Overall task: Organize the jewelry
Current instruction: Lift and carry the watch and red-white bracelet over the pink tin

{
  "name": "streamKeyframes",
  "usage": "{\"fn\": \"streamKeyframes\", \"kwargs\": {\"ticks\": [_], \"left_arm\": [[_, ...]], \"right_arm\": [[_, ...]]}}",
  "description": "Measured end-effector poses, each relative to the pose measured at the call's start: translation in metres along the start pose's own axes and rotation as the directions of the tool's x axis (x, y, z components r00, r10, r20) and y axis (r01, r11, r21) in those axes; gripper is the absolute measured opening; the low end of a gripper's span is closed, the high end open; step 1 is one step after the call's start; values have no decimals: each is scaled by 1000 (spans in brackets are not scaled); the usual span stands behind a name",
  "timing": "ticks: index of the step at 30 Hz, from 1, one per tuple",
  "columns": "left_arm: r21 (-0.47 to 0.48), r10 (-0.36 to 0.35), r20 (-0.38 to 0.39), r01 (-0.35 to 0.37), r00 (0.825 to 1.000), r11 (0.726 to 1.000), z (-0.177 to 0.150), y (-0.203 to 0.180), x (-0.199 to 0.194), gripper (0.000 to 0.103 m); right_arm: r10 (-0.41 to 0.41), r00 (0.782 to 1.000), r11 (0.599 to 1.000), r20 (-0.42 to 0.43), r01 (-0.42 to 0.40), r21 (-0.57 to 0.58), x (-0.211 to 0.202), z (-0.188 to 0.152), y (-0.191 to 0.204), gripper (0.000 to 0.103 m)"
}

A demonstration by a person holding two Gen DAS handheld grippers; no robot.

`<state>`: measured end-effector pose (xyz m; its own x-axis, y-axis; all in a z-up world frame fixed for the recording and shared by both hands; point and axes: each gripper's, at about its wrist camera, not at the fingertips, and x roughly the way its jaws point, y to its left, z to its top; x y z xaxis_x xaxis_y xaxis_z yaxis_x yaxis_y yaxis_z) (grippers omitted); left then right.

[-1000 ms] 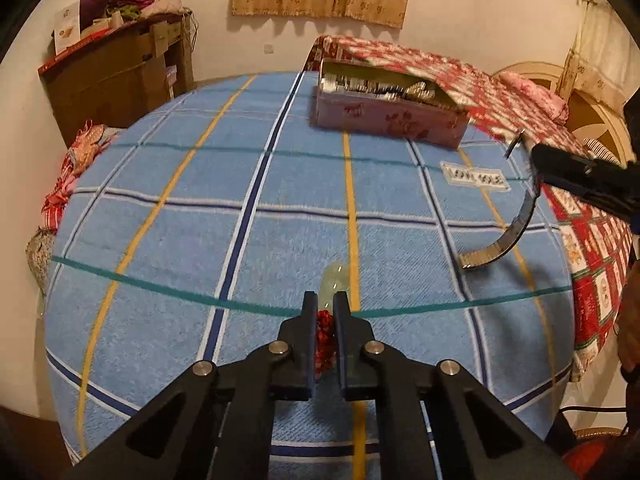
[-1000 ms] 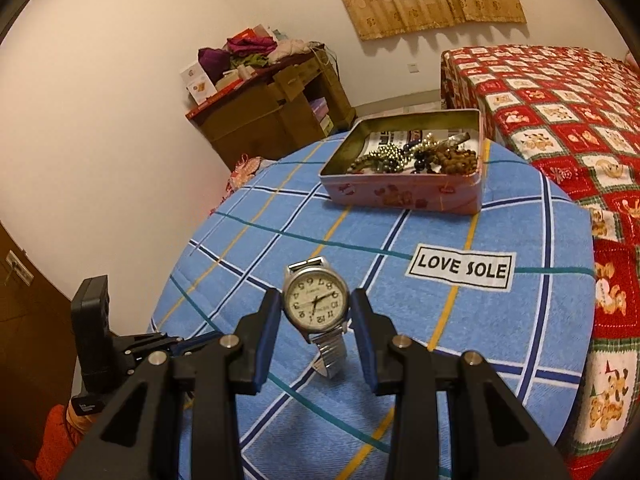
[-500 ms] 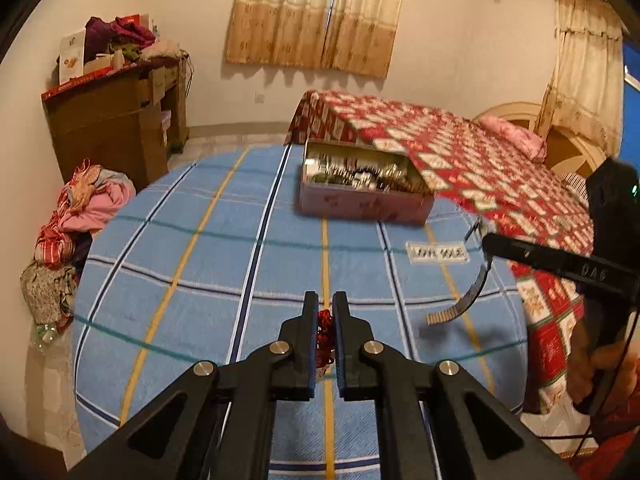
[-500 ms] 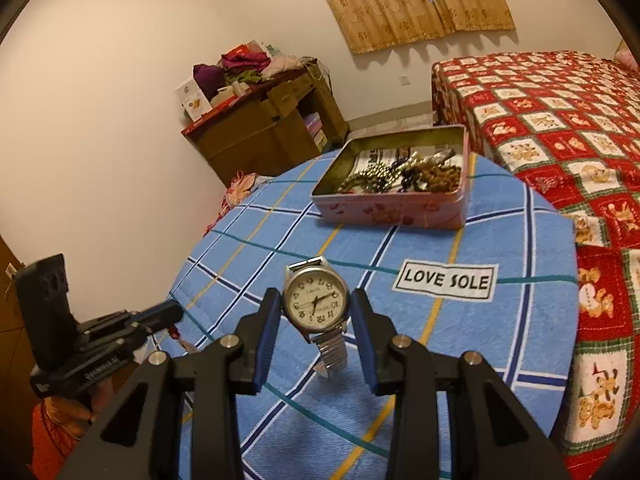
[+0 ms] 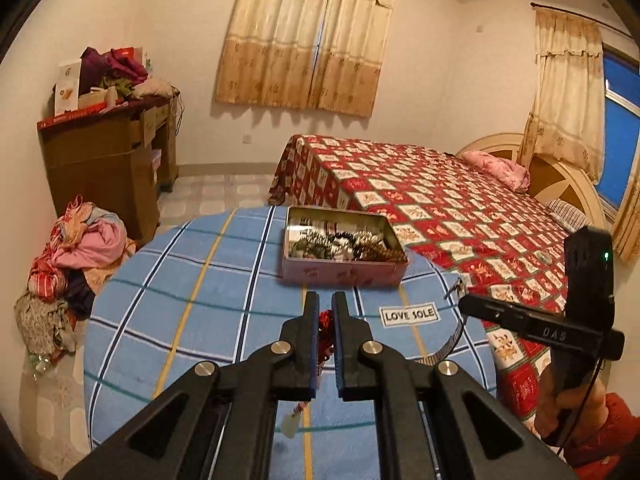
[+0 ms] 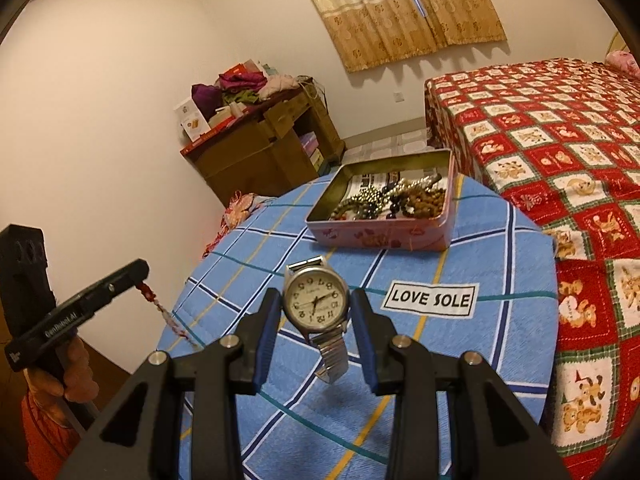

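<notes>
My left gripper (image 5: 325, 306) is shut on a red beaded piece (image 5: 325, 330) whose pale pendant (image 5: 290, 424) hangs below, above the blue checked table (image 5: 200, 312). It also shows in the right wrist view (image 6: 142, 276) with the beads (image 6: 162, 312) dangling. My right gripper (image 6: 316, 304) is shut on a silver wristwatch (image 6: 316, 302), its metal band (image 6: 334, 354) hanging down; the band shows in the left wrist view (image 5: 450, 344). An open pink tin (image 5: 340, 250) holding several bead strings stands at the table's far side, ahead of both grippers; it also shows in the right wrist view (image 6: 384, 208).
A "LOVE SOLE" label (image 6: 430, 299) is sewn on the cloth. A bed with a red patterned cover (image 5: 440, 208) adjoins the table's right. A brown cabinet (image 5: 104, 160) and a clothes pile (image 5: 76, 252) stand on the left.
Both grippers have risen above the table with their loads. The left gripper has lifted the red beads and pendant off the cloth. The tin now looks farther below.
</notes>
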<state>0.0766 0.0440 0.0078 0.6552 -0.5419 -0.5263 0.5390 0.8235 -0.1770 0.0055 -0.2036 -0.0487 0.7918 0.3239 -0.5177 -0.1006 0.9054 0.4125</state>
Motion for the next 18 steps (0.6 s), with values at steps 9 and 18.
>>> {"fn": "streamKeyframes", "kwargs": {"ticks": [9, 18], "left_arm": [[-3, -17, 30, 17, 999, 1000, 19, -10, 2, 5], [8, -9, 39, 8, 999, 1000, 49, -21, 17, 5]], "right_arm": [[-9, 999, 999, 32, 8, 36, -9, 6, -14, 38], [-8, 995, 999, 95, 4, 37, -22, 27, -23, 38]]}}
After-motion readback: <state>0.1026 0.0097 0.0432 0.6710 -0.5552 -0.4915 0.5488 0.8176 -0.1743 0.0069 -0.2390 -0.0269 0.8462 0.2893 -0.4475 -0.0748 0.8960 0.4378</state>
